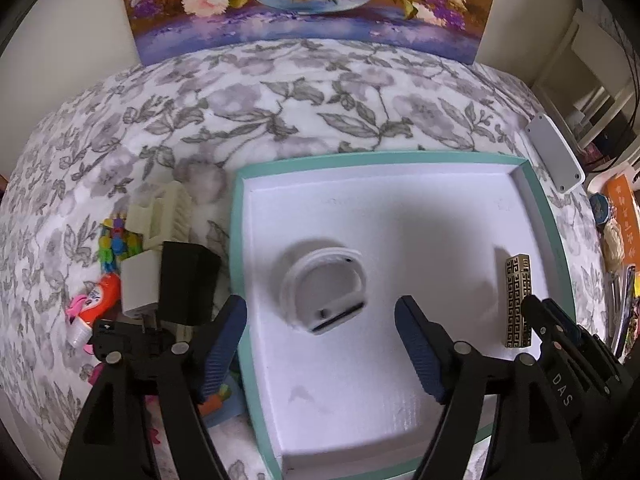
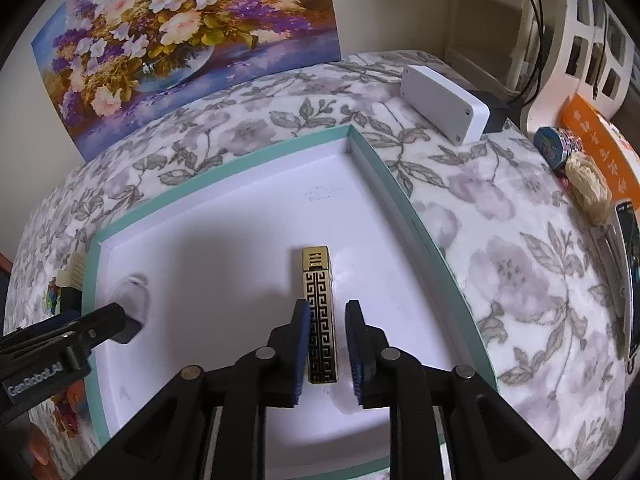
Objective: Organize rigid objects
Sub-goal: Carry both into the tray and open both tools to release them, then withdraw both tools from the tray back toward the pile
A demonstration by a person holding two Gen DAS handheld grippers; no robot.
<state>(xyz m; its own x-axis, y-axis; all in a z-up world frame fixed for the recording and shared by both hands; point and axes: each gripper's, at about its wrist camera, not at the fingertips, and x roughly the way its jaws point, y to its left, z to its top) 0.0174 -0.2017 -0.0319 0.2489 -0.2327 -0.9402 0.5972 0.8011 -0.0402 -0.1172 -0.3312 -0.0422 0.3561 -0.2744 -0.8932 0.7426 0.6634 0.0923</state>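
A teal-rimmed white tray (image 1: 238,240) (image 2: 384,168) lies on the flowered cloth. A white wristband-like loop with a dark slot (image 1: 324,288) rests on the tray floor, between and just beyond the wide-apart fingers of my left gripper (image 1: 320,308), which is open and clear of it. A gold and black patterned lighter (image 2: 320,312) (image 1: 518,300) lies flat near the tray's right wall. My right gripper (image 2: 327,308) straddles it with the jaws slightly apart. A gap shows on the lighter's right side, so the gripper is open. The left gripper's finger (image 2: 120,320) shows at the left of the right wrist view.
Left of the tray are a black box (image 1: 188,284), a white box (image 1: 140,284), a cream comb-like piece (image 1: 168,216), a colourful toy (image 1: 114,240) and an orange tube (image 1: 102,296). A grey-white case (image 2: 444,100) sits at the far right. A flower painting (image 1: 308,0) stands behind.
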